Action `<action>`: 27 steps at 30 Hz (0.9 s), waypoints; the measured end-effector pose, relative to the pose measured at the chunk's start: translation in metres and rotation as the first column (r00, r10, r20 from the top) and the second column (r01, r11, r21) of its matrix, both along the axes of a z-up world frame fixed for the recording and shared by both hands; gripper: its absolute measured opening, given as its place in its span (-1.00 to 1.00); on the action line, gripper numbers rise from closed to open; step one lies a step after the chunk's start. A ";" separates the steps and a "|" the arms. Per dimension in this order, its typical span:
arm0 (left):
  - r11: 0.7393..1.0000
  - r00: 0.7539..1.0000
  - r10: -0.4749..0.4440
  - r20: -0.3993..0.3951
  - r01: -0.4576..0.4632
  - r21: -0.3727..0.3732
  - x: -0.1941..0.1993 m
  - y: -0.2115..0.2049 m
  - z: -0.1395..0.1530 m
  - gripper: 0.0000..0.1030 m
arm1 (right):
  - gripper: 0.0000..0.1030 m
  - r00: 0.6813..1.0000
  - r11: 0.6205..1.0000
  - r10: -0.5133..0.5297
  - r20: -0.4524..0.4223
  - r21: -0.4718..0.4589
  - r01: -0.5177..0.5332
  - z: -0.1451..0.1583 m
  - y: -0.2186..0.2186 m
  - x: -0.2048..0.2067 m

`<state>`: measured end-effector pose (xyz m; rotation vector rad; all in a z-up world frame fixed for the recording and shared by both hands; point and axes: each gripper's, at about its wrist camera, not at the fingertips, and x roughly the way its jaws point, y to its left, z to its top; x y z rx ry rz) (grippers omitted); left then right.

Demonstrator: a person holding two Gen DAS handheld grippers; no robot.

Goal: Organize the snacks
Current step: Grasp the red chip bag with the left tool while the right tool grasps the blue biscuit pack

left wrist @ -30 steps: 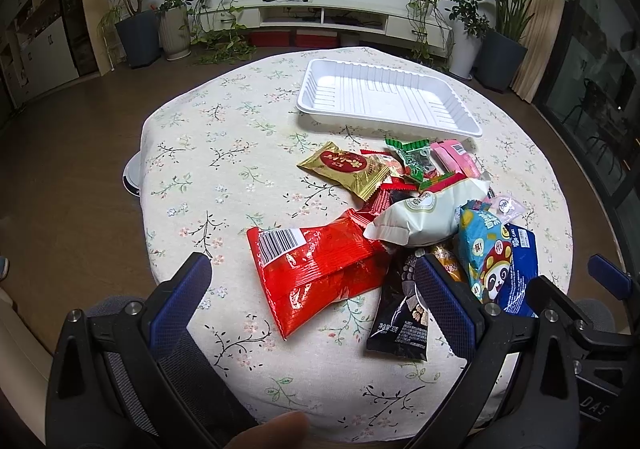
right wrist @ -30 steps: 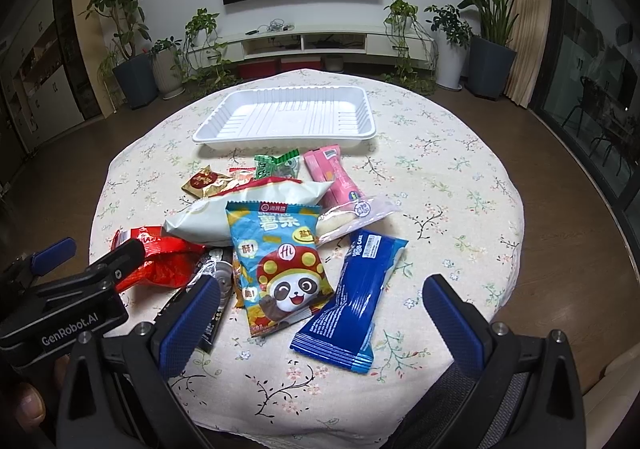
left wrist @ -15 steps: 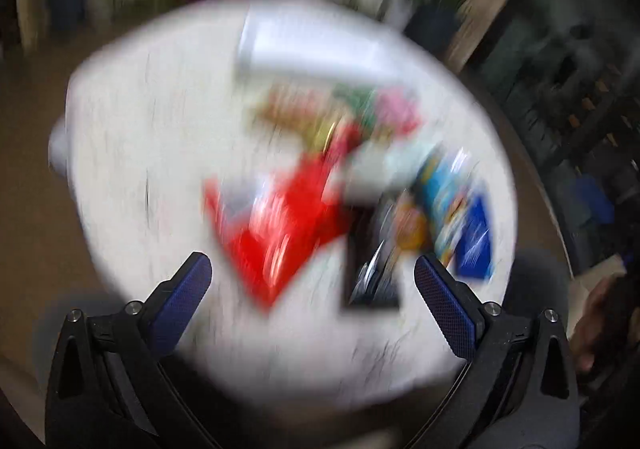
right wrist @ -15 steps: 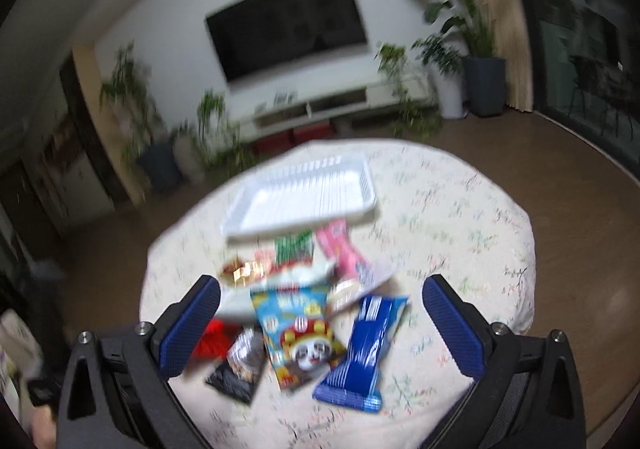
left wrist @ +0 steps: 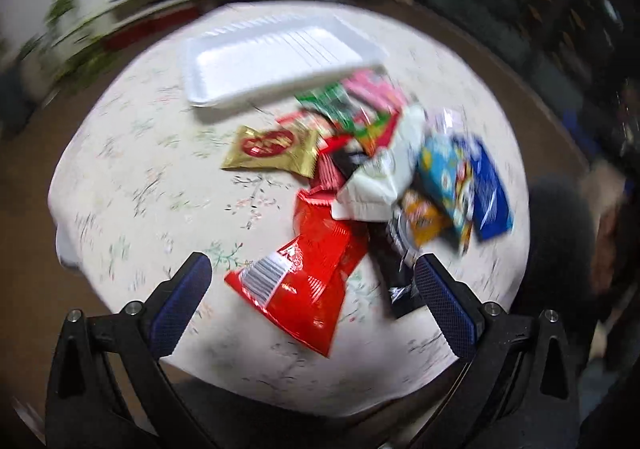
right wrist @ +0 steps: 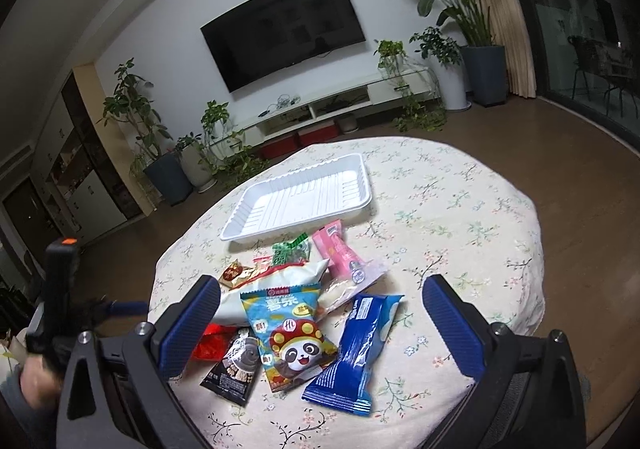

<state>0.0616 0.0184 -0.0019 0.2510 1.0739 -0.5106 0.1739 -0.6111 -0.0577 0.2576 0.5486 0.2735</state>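
A pile of snack packets lies on the round flowered table (right wrist: 460,217). Behind the pile sits an empty white tray (left wrist: 276,57) (right wrist: 304,201). In the blurred left wrist view the red packet (left wrist: 312,281) is nearest, between the fingers of my open left gripper (left wrist: 310,289), which hovers above it. A gold packet (left wrist: 272,149) and a white bag (left wrist: 380,177) lie further in. My right gripper (right wrist: 320,323) is open above the panda packet (right wrist: 292,333) and the blue packet (right wrist: 356,353). A black packet (right wrist: 236,365) and a pink packet (right wrist: 340,253) also show.
Potted plants (right wrist: 160,153), a low TV shelf (right wrist: 332,113) and a wall TV (right wrist: 284,29) stand beyond the table. The other hand-held gripper (right wrist: 60,309) and a hand (right wrist: 32,381) show at the left of the right wrist view. Brown floor surrounds the table.
Both grippers have risen and tilted; the table looks farther away in the right wrist view. The left wrist view has swung and is still motion-blurred. No packet has moved.
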 end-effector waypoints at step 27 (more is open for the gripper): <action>0.974 0.962 -0.184 -0.201 0.206 0.094 0.022 -0.021 -0.071 -0.23 | 0.95 0.975 0.996 0.076 -0.209 0.059 -0.065 -0.032 0.004 0.023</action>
